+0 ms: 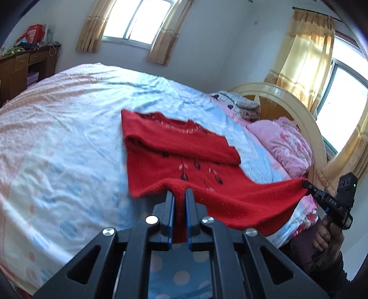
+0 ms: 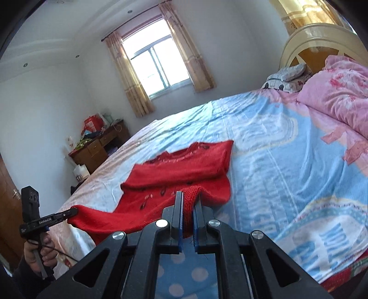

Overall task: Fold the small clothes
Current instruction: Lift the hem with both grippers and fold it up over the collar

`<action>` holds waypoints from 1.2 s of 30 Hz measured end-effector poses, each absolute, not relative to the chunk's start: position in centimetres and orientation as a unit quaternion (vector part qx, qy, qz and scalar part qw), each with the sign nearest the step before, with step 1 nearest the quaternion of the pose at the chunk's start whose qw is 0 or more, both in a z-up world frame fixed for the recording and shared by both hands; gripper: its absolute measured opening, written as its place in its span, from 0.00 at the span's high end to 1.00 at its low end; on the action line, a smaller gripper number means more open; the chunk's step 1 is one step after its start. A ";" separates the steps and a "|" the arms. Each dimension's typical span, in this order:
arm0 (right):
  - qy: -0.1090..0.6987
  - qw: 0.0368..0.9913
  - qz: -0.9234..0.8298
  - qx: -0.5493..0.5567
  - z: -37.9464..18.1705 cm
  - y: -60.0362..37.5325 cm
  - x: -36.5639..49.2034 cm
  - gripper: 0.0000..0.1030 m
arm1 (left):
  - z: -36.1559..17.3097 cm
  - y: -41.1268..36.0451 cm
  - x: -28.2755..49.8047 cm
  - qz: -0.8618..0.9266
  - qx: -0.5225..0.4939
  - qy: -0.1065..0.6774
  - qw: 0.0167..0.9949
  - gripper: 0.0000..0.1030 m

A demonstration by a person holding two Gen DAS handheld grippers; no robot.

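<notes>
A small red knit sweater (image 1: pixel 179 158) with embroidered leaves lies on the bed, sleeves folded across its chest. It also shows in the right wrist view (image 2: pixel 174 174). My left gripper (image 1: pixel 179 192) is shut on one corner of the sweater's bottom hem, lifted off the sheet. My right gripper (image 2: pixel 188 195) is shut on the other hem corner. Each gripper shows in the other's view, the right one (image 1: pixel 307 184) and the left one (image 2: pixel 73 210), with the hem stretched between them above the bed's near edge.
The bed sheet (image 1: pixel 69 128) is blue, white and pink. A pink quilt (image 2: pixel 340 96) and pillows (image 1: pixel 239 103) lie by the cream headboard (image 1: pixel 287 101). A wooden desk (image 2: pixel 99 147) with clutter stands by the far wall. Curtained windows (image 1: pixel 138 20) are behind.
</notes>
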State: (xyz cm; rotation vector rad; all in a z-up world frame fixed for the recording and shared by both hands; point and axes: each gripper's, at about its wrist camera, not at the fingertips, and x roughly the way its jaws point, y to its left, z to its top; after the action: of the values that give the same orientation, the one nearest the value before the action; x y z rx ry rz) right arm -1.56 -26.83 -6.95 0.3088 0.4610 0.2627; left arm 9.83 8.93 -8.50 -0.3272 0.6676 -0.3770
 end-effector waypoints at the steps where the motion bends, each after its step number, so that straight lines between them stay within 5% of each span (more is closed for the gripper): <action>1: 0.223 0.954 0.130 0.152 -6.6 -26.7 -1.3 0.95 | -8.3 9.0 10.1 -0.182 -0.160 0.320 0.916 0.91; 20: 0.176 0.966 0.118 0.147 -1.4 -25.8 4.2 0.95 | -3.1 9.5 15.5 -0.150 -0.159 0.252 0.943 0.91; 36: 0.211 0.962 0.094 0.143 -0.7 -26.3 16.3 0.95 | -3.6 10.2 26.0 -0.120 -0.157 0.278 0.940 0.91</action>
State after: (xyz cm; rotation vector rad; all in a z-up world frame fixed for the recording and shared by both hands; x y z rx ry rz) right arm 16.26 -26.35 -0.65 0.2902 0.4276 0.1901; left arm 26.00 10.17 -3.56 -0.3198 0.5665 -0.2446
